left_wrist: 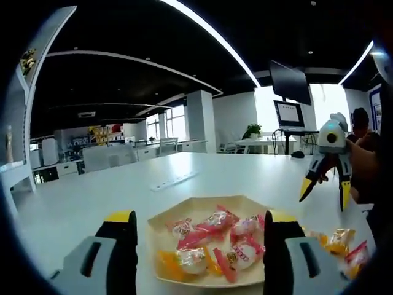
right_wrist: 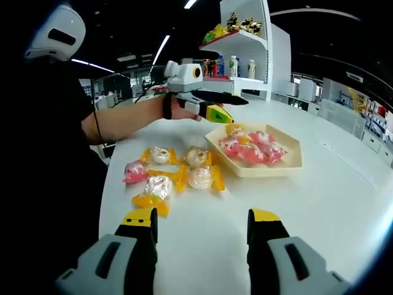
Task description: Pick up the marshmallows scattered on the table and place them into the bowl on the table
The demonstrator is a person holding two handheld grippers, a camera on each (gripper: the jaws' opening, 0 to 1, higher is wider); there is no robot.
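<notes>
On the white surface [right_wrist: 344, 203], pink- and yellow-wrapped marshmallows [right_wrist: 175, 172] lie scattered left of the cream hexagonal bowl [right_wrist: 293, 163] holding more. The left claw [right_wrist: 224, 115] hovers spread above the bowl's rim; the right claw [right_wrist: 201, 236] spread, empty.

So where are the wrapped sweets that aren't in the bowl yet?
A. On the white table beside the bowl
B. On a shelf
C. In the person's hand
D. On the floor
A: the loose sweets lie on the table beside the bowl.
</notes>
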